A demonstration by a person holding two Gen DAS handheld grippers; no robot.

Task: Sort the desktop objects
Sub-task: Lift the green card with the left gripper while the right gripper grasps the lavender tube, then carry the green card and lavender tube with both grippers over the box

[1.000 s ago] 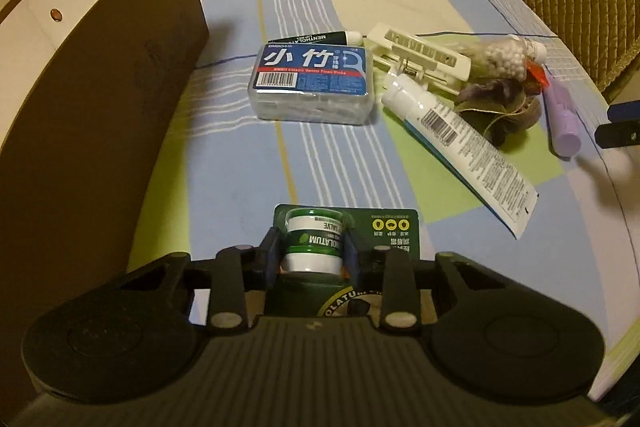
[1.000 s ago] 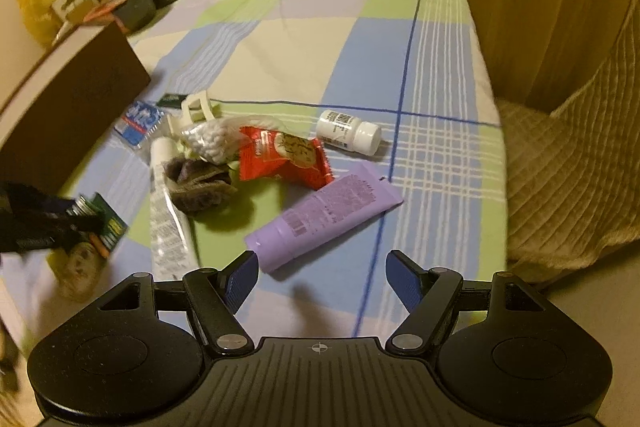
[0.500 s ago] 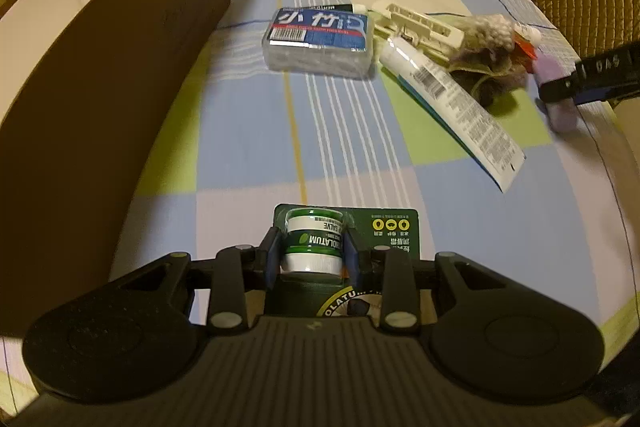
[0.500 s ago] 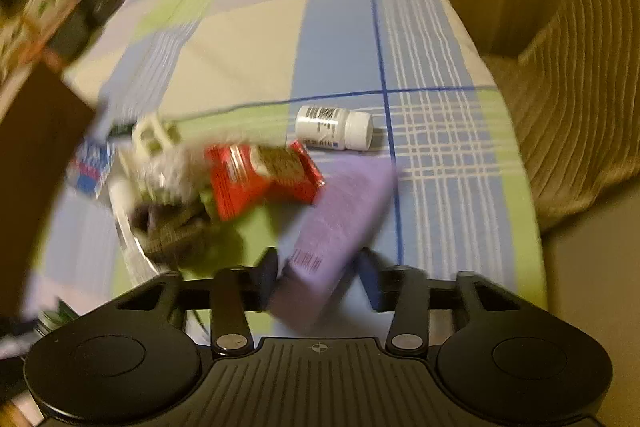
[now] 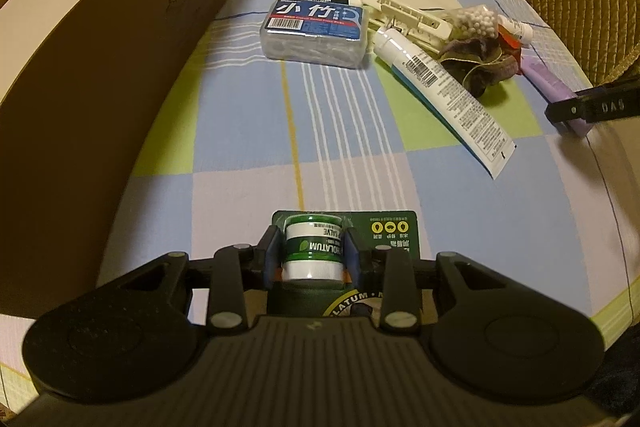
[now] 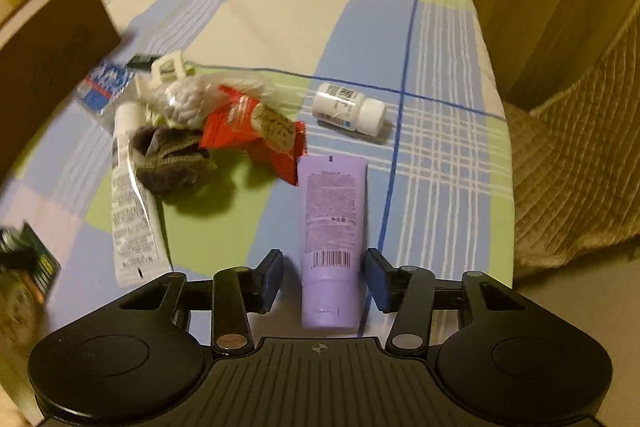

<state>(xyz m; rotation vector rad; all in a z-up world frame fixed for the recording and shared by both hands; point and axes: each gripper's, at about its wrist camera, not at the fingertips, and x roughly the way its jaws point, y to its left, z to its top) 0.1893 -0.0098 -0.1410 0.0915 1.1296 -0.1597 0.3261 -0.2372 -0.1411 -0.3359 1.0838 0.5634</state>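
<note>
Left gripper (image 5: 312,253): mine, clamped on the green salve pack (image 5: 316,247); blue pads press the little green-and-white jar from both sides, its green backing card sticking out to the right.
Salve pack position: held above the checked tablecloth (image 5: 248,131), just right of the brown box (image 5: 100,75).
Brown box: tall dark wall along my left side; white inner face with a small round spot near the top.
Right gripper (image 6: 325,277): mine, fingers apart, straddling the cap end of the purple tube (image 6: 332,227); a narrow gap shows on each side, pads not touching it.
Purple tube: lying flat on the cloth, barcode toward me, crimped end pointing away, just beside the red snack packet (image 6: 260,131).
Pile, right wrist view: red packet overlaps a clear bag of white beads (image 6: 188,99); a grey-brown fabric piece (image 6: 168,159) sits in front of the bag, resting over the long white tube (image 6: 132,211).
White bottle (image 6: 352,109): on its side, apart from the pile, beyond the purple tube.
Floss pick box (image 5: 316,27): clear case with blue label, flat on the cloth, near the brown box's far corner.
White plastic clip (image 5: 408,21): just behind the white tube's cap.
Chair (image 6: 572,163): quilted, at the table's right edge.
Blur: left part of the right wrist view is smeared; small items there unreadable.
</note>
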